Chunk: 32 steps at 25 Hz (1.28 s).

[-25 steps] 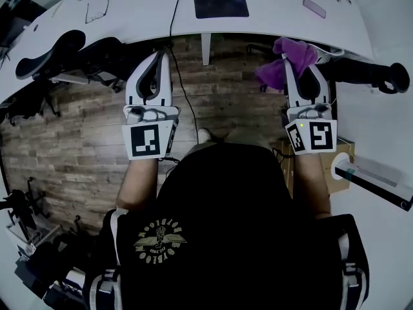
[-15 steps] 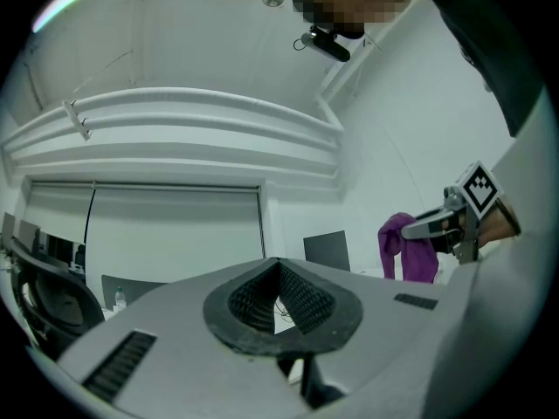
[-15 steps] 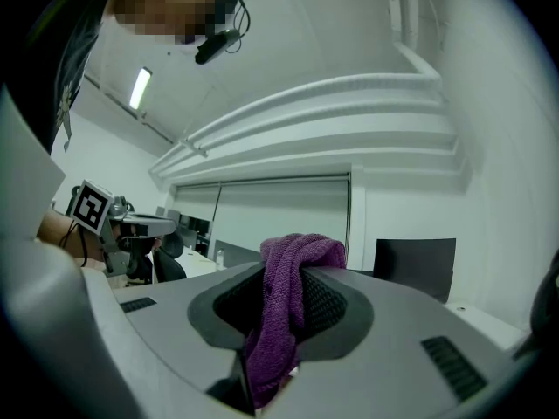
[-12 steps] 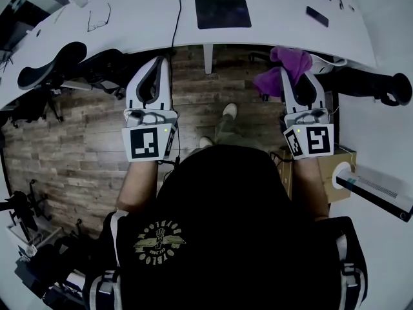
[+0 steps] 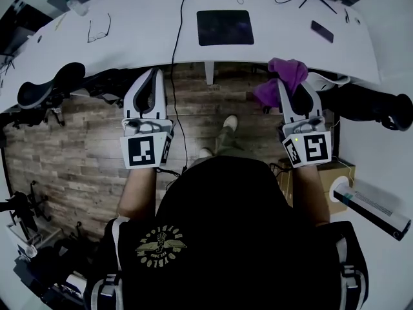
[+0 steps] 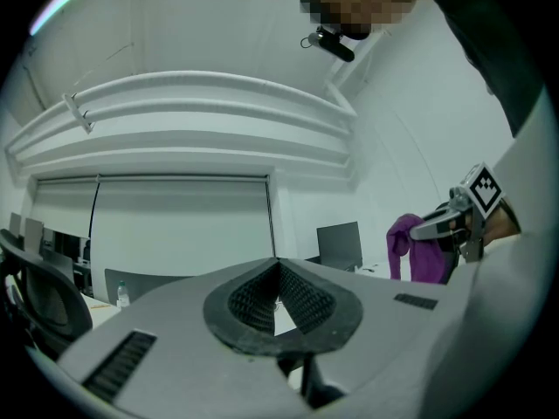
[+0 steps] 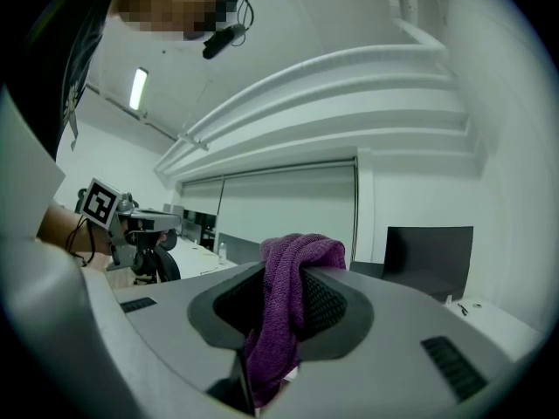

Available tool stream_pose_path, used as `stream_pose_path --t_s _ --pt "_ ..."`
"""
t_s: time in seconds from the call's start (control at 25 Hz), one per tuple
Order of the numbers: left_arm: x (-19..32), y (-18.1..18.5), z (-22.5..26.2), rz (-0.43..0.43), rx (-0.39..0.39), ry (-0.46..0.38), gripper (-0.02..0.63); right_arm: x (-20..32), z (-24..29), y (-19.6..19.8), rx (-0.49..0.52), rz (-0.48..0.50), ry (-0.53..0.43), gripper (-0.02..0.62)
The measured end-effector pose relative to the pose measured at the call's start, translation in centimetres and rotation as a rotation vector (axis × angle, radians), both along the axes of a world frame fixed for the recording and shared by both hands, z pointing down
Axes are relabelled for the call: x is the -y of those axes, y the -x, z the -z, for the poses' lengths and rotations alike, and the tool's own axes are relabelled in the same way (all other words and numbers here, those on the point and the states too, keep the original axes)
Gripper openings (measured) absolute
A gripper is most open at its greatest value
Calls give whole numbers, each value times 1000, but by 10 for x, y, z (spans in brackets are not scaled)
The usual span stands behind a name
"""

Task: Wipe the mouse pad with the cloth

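The dark mouse pad (image 5: pixel 223 27) lies on the white desk (image 5: pixel 142 24), beyond both grippers. My right gripper (image 5: pixel 286 84) is shut on a purple cloth (image 5: pixel 287 72), which bunches over its tips at the desk's near edge. In the right gripper view the cloth (image 7: pixel 284 321) hangs down between the pads of that gripper (image 7: pixel 293 278). My left gripper (image 5: pixel 155 75) points at the desk edge, left of the pad, with its jaws shut and nothing in them; its pads (image 6: pixel 253 299) meet at the tip. Both grippers are held level over the wooden floor.
On the desk lie glasses (image 5: pixel 98 30), a phone (image 5: pixel 321 31) and a black cable (image 5: pixel 177 37) that drops to the floor. Office chairs stand at left (image 5: pixel 51 86) and right (image 5: pixel 368 102). A cardboard box (image 5: pixel 332 170) sits at my right.
Both grippers and I have moved toward the desk, whose edge and mouse pad now sit closer. The cloth stays in the right gripper.
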<state>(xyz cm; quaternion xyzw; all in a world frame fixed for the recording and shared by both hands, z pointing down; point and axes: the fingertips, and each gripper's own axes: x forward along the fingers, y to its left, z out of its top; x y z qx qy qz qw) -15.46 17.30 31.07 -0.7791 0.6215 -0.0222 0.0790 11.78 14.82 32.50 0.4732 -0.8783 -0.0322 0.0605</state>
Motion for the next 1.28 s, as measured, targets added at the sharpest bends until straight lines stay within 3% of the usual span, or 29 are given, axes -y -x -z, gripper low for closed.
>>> stream_pose_path --t_s 0.8,1.0,1.28 --pt "72 -5 -12 16 5 20 2 71 -8 -10 2 19 25 98" --pt "93 -10 -11 10 -25 27 2 92 -9 -18 12 23 30 98" --pt "118 -9 -5 58 -32 25 2 120 -8 -22 24 71 29 98"
